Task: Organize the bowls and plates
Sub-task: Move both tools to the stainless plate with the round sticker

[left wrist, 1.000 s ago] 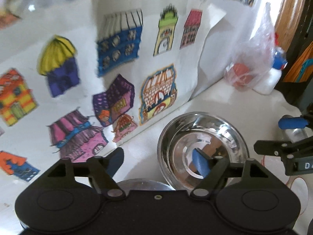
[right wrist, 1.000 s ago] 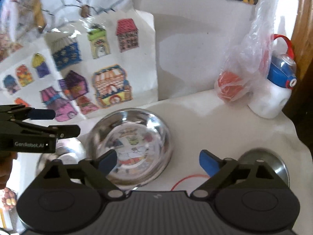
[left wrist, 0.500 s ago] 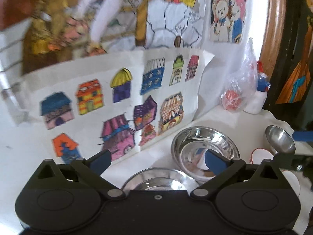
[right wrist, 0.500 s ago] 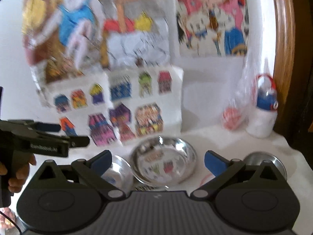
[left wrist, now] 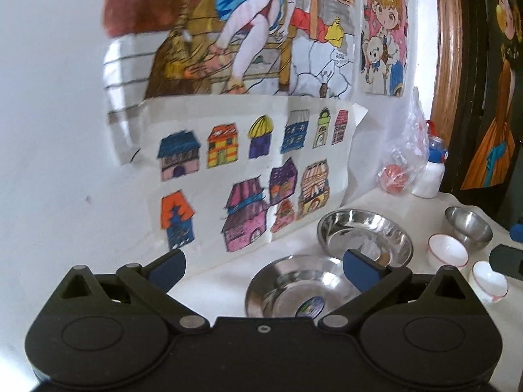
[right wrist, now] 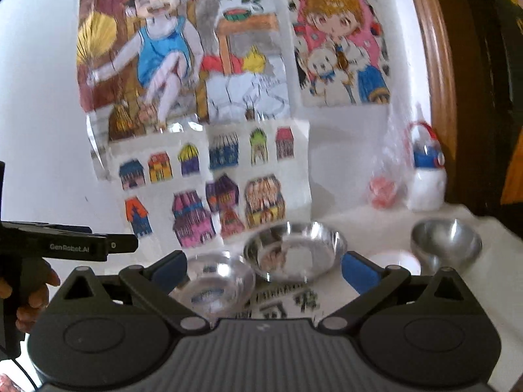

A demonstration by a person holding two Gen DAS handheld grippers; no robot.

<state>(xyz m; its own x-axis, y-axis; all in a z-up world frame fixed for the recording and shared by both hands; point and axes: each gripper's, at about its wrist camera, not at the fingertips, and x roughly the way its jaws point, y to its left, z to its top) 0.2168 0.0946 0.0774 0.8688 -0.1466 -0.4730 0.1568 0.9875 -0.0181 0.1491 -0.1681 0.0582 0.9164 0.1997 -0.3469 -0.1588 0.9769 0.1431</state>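
Between the left gripper (left wrist: 264, 269) fingers: nothing, jaws spread wide, hanging above a steel plate (left wrist: 294, 289) at the table's (left wrist: 215, 281) near edge. Right gripper (right wrist: 264, 269) likewise released and empty. Steel bowl (left wrist: 364, 236) sits just behind the plate, toward the back edge; small steel bowl (left wrist: 469, 223) and two white bowls (left wrist: 447, 250) near the right edge. Nothing stacked yet, so sorting looks barely begun. Legible text: "GenRobot.AI" on the left gripper's side, right wrist view. Plate's sticker unreadable.
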